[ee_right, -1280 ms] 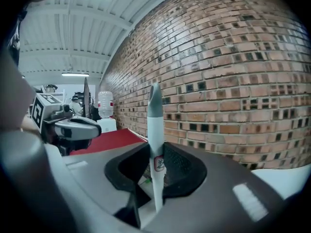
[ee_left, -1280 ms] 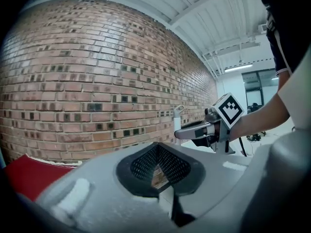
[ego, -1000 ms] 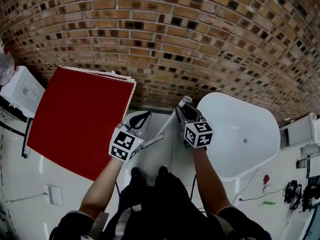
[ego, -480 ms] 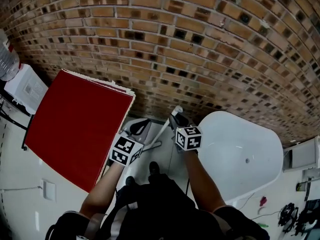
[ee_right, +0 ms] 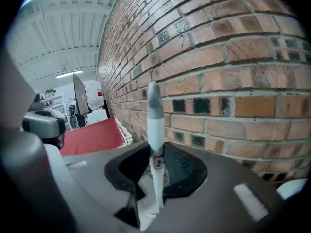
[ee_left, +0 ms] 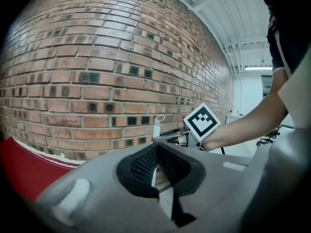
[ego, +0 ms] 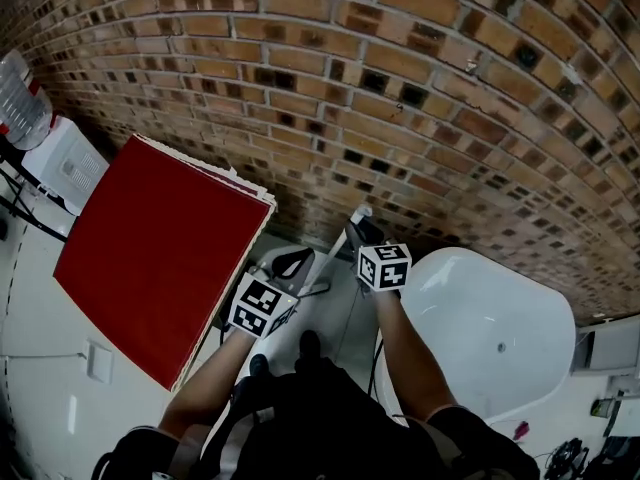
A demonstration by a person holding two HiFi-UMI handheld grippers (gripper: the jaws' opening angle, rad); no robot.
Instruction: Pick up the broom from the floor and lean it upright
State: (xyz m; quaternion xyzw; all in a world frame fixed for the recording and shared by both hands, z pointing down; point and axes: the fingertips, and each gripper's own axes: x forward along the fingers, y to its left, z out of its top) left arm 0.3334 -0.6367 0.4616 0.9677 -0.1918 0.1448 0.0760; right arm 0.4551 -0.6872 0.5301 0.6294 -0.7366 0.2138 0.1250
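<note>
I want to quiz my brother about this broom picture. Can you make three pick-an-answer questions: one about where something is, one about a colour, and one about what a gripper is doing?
1. Where is the red panel?
A. Between a gripper's jaws
B. Left of both grippers, by the brick wall
C. Hanging from the ceiling

2. What colour is the broom handle?
A. White with a grey tip
B. Black
C. Red

3. What is the right gripper doing?
A. Open and empty
B. Shut on a cup
C. Shut on the broom handle

Answers:
1 B: the head view shows it at the left, with its top edge near the bricks.
2 A: the right gripper view shows a white shaft with a grey end.
3 C: its pads press on the handle from both sides.
</note>
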